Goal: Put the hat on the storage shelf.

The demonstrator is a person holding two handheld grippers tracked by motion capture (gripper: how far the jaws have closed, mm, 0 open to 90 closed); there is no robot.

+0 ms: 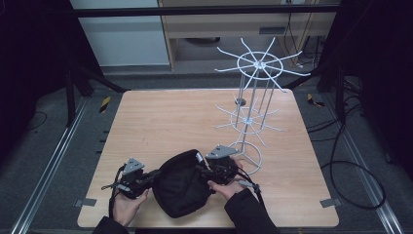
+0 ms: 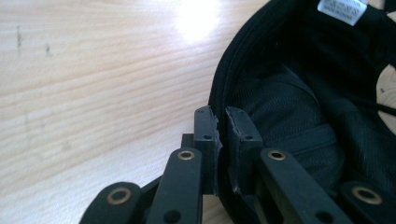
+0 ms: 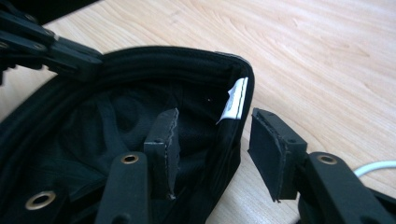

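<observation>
Two hand-held grippers flank the black bag (image 1: 181, 187): left (image 2: 222, 122) clamped on its rim, right (image 3: 215, 133) apart astride its edge.

This looks like a lab or test room rather than a home. A plain wooden bench (image 1: 195, 117) stands on grey carpet inside a dark metal frame (image 1: 204, 9), with floor rails (image 1: 48, 165) running down both sides and black cables (image 1: 355, 170) looped beside it. The pale cabinets (image 1: 122, 34) behind are dim, perhaps office storage.
</observation>
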